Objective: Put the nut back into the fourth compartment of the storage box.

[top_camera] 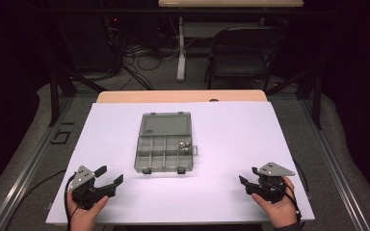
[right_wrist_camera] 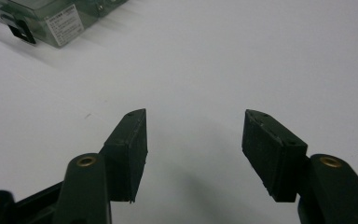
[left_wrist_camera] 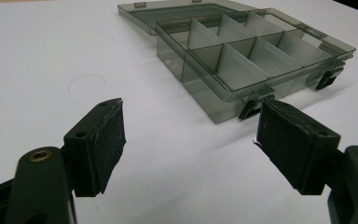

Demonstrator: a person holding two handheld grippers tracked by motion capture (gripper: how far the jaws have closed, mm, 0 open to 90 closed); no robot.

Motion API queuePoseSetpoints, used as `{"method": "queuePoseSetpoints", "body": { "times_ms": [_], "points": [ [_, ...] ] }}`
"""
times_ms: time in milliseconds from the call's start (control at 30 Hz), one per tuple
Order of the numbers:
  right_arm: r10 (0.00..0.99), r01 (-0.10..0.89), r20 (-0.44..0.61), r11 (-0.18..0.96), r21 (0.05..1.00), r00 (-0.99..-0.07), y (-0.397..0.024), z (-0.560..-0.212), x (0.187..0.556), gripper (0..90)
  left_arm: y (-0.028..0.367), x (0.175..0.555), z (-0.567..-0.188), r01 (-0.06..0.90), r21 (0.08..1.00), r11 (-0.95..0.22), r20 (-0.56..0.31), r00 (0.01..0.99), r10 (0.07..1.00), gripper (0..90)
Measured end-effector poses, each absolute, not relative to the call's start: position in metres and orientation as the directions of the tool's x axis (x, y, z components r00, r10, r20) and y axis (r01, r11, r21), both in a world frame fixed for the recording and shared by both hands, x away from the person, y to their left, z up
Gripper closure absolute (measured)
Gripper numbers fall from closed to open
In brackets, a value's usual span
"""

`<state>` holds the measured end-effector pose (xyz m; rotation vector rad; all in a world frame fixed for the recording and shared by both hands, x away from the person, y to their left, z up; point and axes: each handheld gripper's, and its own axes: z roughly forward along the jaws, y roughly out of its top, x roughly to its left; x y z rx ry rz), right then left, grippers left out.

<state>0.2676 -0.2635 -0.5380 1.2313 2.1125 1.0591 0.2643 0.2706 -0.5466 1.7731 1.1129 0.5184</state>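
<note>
Organizer box (top_camera: 164, 153) of smoky clear plastic sits in the middle of the white table (top_camera: 231, 130), its lid (top_camera: 165, 123) thrown open and lying flat on the far side. Small metal bits (top_camera: 185, 145) rest in one far-right compartment. At the near left corner, the left gripper (top_camera: 109, 175) rests in a hand, jaws spread wide with nothing between them. Well apart at the near right, the right gripper (top_camera: 248, 176) likewise has its jaws parted and empty.

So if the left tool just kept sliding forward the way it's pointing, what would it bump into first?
Most likely the compartment box: the left tool stands open and aims at its near front corner, by a black latch. Bare white table lies between them.
</note>
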Motion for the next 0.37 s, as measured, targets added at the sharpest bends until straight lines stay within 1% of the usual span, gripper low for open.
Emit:
{"method": "queuePoseSetpoints", "body": {
  "times_ms": [100,233,367],
  "points": [
    [0.876,0.516,-0.014,0.297,0.803,-0.482,-0.265,-0.545,0.271,40.4,0.271,0.264,-0.547,0.46,0.877,-0.141,-0.121,0.495,0.861,23.6],
    [0.876,0.546,0.024,0.279,0.79,-0.482,-0.267,-0.553,0.274,40.3,0.271,0.265,-0.547,0.462,0.876,-0.139,-0.123,0.492,0.862,23.6],
    [0.874,0.535,0.026,0.272,0.8,-0.485,-0.27,-0.557,0.278,39.3,0.271,0.265,-0.547,0.463,0.876,-0.137,-0.125,0.492,0.862,23.6]
  ]
}}
